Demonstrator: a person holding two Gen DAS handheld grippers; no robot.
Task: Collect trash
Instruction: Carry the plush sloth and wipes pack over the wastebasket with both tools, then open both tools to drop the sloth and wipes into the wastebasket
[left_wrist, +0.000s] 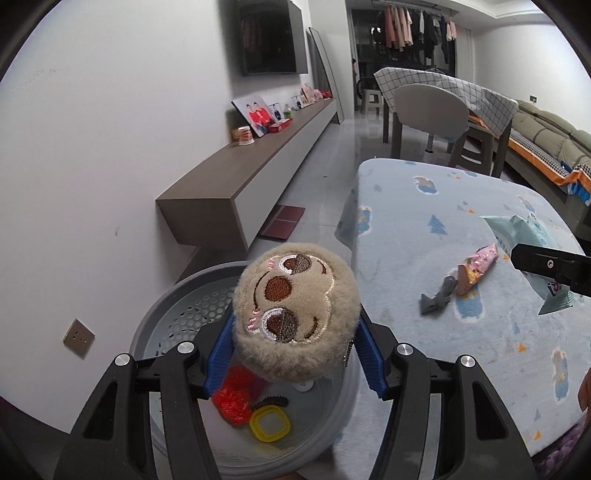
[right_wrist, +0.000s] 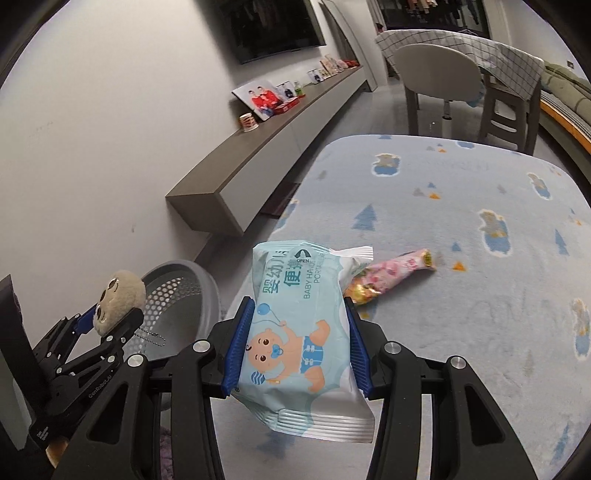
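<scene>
My left tool (left_wrist: 295, 354) pinching plush toy (left_wrist: 295, 306) above grey basket (left_wrist: 177, 295), my right tool (right_wrist: 295, 347) pinching wipes pack (right_wrist: 299, 332) over worktop (right_wrist: 461, 295)

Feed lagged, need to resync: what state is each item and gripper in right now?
Left gripper: shut on the beige plush sloth-face ball, above the grey perforated basket.
Right gripper: shut on the pale blue baby wipes pack.
Pink snack wrapper: lying on the blue fleece tabletop.
Grey crumpled scrap: lying beside the wrapper.
</scene>
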